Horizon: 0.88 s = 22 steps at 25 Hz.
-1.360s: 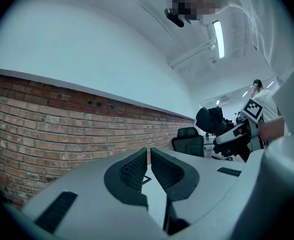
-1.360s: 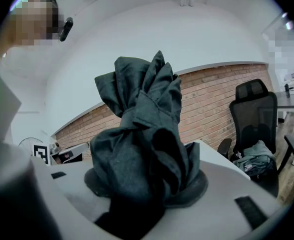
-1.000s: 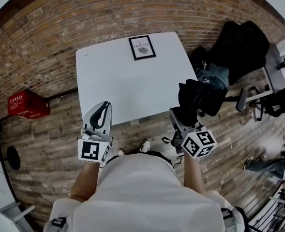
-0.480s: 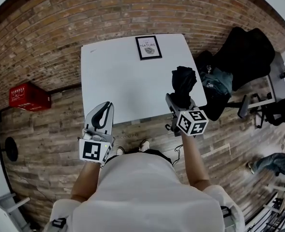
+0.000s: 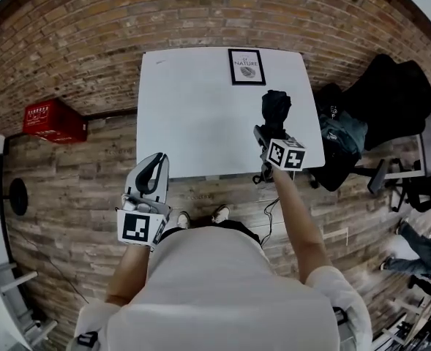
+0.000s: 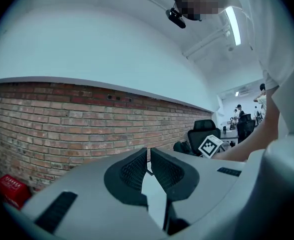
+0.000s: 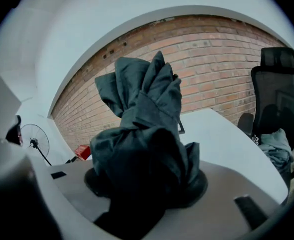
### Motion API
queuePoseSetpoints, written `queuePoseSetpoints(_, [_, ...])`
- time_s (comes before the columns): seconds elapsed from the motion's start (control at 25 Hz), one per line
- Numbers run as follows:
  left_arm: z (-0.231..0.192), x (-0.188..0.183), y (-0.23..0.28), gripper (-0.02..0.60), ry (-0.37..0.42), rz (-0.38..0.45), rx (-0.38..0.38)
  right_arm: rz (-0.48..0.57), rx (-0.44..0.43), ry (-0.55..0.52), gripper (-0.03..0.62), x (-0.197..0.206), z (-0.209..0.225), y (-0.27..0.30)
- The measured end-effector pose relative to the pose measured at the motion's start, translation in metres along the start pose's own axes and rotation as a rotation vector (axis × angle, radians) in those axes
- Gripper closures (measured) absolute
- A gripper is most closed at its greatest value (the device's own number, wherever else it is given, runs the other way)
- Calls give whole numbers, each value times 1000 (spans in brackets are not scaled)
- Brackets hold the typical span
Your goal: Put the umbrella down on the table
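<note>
The umbrella point(image 5: 276, 108) is dark, folded and bunched, and my right gripper point(image 5: 271, 131) is shut on it. It hangs over the right part of the white table point(image 5: 193, 108), its tip pointing toward the far edge. In the right gripper view the umbrella point(image 7: 142, 134) fills the space between the jaws of the right gripper point(image 7: 147, 180) and sticks up past them, hiding the pads. My left gripper point(image 5: 153, 168) hovers by the table's near edge with nothing in it. In the left gripper view the left gripper point(image 6: 148, 153) shows its jaws closed together.
A framed sign point(image 5: 246, 66) stands at the table's far edge by the brick wall. A black office chair piled with bags point(image 5: 380, 101) stands right of the table. A red crate point(image 5: 53, 120) sits on the wooden floor at the left, near a fan point(image 5: 15, 196).
My right gripper has carried the umbrella from beside the table's right edge in over the tabletop and lower. The left gripper has barely shifted.
</note>
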<state>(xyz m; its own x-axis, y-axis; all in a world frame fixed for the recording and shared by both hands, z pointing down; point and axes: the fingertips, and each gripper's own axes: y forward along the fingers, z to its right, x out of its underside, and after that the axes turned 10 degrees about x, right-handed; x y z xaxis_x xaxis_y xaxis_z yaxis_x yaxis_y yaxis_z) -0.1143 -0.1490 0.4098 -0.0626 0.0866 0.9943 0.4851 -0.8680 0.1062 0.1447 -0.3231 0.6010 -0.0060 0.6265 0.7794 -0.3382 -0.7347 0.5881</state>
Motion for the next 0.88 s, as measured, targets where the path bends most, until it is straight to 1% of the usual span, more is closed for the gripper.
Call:
queuePoseSetpoints(0.16, [0,-1,-3,540,6,-5,-11,-89,42,-27,368,21,11,29])
queuePoseSetpoints(0.36, [0,-6,-6,540,14,-12,-27,-186,74,-16,368,52,23,50])
queuePoseSetpoints(0.48, [-1,-7,-9,540,14,-25,-45,-240,94,-34,368,66,29,61])
queuePoseSetpoints(0.6, [0,-5,-10,540,9,-37,-57,-270,103,-26,368,72,33,71])
queuePoseSetpoints(0.76, [3,0,-9,540,5,-56,-55,-312,122,-18,367,81,36,86])
queuePoseSetpoints(0.88, [1,2,-10,540,3,-74,-68,-333,126,12,367,84,36,98])
